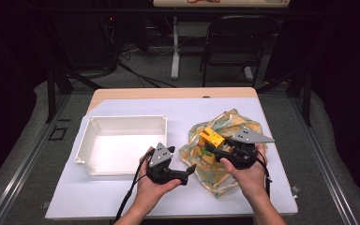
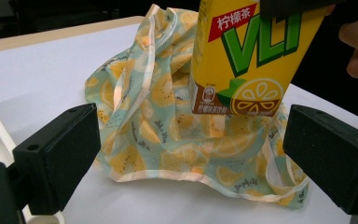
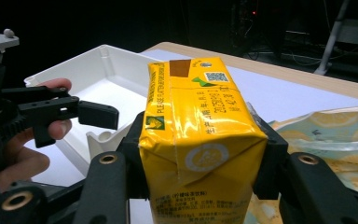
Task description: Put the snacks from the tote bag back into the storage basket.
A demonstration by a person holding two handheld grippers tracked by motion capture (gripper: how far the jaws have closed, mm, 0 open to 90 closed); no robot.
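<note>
A yellow lemon-tea carton (image 1: 210,138) hangs upright just above a crumpled lemon-print cloth bag (image 1: 225,164), with my right gripper (image 1: 212,150) shut on its sides. In the right gripper view the carton (image 3: 200,135) sits squeezed between the two black jaws. My left gripper (image 1: 189,169) stands open beside the bag's left edge, pointed at it. In the left gripper view its jaws are spread wide around the bag (image 2: 168,135), and the carton (image 2: 247,60) hovers over the cloth with nothing between these jaws.
An empty white tray (image 1: 88,140) lies on the left half of the white table top (image 1: 98,197); its wall (image 3: 98,60) also appears in the right gripper view. A dark chair (image 1: 236,42) stands beyond the table's far edge.
</note>
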